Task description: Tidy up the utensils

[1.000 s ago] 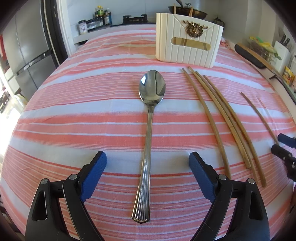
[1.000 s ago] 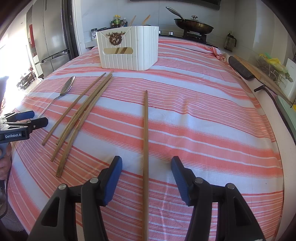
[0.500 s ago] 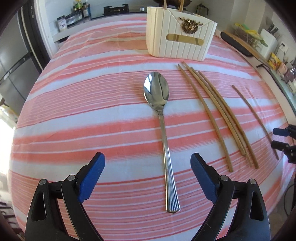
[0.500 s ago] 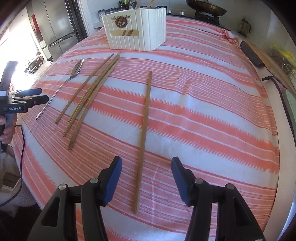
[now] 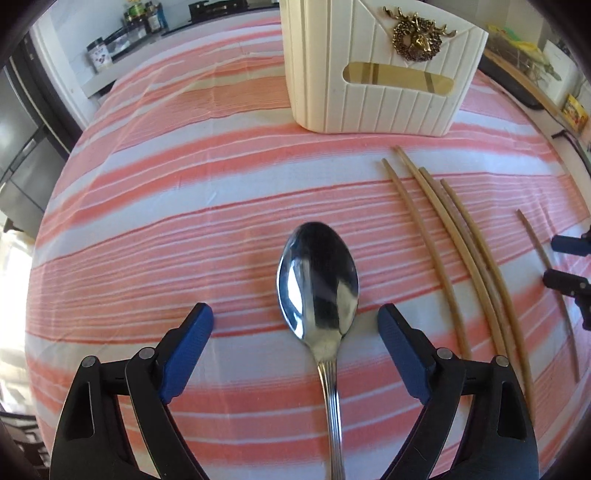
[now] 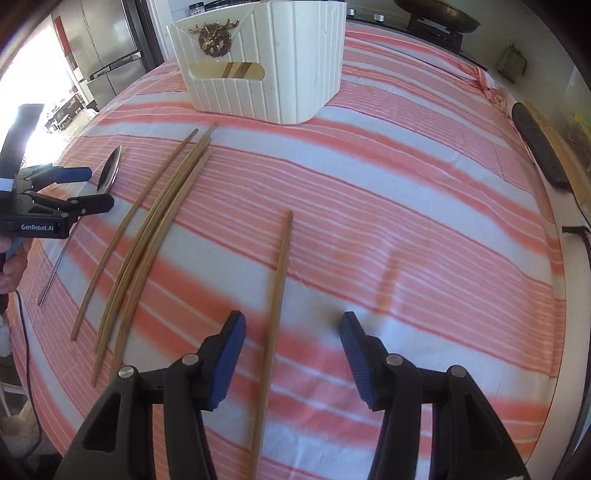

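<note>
Both my fingers stand released: left fingers [image 5: 295, 321] closing around the spoon [image 5: 318, 288], right fingers [image 6: 291, 332] straddling one chopstick [image 6: 275, 310].

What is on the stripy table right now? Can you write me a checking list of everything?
Surface: table under a pink and white striped cloth.
Job's things: metal spoon lying bowl up; four chopsticks bunched beside it; one single chopstick lying apart; white ribbed holder with a gold ornament at the far end.
Clutter: nothing seen on the cloth.
Grippers: left gripper closing, fingers either side of the spoon without touching it; right gripper open, single chopstick between its fingers, not touched.
Cables: a dark cable hangs below the left hand.
Surroundings: kitchen with fridge, pan on stove, jars on a counter.
</note>
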Available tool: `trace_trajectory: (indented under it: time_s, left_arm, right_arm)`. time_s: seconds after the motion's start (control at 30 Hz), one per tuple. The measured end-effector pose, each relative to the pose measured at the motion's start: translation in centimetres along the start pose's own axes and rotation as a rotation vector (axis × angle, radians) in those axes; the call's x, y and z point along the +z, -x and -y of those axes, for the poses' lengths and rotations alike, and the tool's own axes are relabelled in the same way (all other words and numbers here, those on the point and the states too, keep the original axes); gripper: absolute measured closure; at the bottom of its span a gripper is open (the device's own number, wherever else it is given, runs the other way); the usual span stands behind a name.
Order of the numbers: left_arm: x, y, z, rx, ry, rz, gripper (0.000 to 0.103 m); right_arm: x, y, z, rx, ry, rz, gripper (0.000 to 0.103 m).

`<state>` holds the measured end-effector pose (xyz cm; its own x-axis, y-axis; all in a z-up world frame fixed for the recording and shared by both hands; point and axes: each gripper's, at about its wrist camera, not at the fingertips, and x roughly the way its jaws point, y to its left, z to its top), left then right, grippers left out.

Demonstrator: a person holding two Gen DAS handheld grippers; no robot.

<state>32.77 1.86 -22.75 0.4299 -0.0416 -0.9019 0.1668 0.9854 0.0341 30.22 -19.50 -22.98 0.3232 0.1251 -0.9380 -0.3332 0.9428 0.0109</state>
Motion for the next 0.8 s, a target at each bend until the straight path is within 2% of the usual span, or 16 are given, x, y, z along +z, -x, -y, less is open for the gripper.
trace_trajectory:
  time_s: [0.03,0.07,0.1,0.13,0.17,0.27,0.33,0.53,0.67,0.8]
  left_arm:
    - [0.3,-0.1,0.1,-0.004,-0.001,0.003,0.021]
    - [0.4,0.0,0.1,-0.023,-0.001,0.009,0.026]
    - [0.6,0.1,0.2,-0.04,-0.003,0.016,0.038]
    - [0.7,0.2,0.4,-0.045,-0.011,0.025,0.055]
    - [0.8,0.5,0.5,-0.046,-0.022,0.036,0.06]
    - [0.8,1.1,0.4,-0.047,-0.034,0.053,0.061]
    - [0.3,2.4,-0.1,-0.051,-0.019,0.084,0.061]
    - [-1.2,10.2,-1.5,-0.107,0.021,0.24,0.061]
    - [-2.2,15.1,-2.1,-0.134,0.022,0.338,0.061]
    - [-3.2,18.3,-2.6,-0.153,0.027,0.41,0.061]
  right_arm:
    - [0.7,-0.3,0.0,-0.005,-0.001,0.006,0.049]
    - [1.2,-0.5,-0.1,-0.008,-0.005,0.012,0.059]
    - [1.8,-0.7,-0.1,-0.019,-0.005,0.016,0.074]
    - [2.3,-0.8,-0.1,-0.026,-0.007,0.022,0.084]
    - [2.7,-1.0,-0.1,-0.017,-0.016,0.023,0.096]
    - [3.4,-0.8,0.4,0.02,-0.065,0.048,0.097]
    - [3.2,0.6,0.5,0.043,-0.088,0.104,0.097]
    - [1.5,9.5,0.4,0.097,-0.095,0.336,0.097]
    - [0.1,14.9,0.1,0.116,-0.085,0.441,0.097]
    - [-1.8,19.0,-0.2,0.119,-0.079,0.532,0.097]
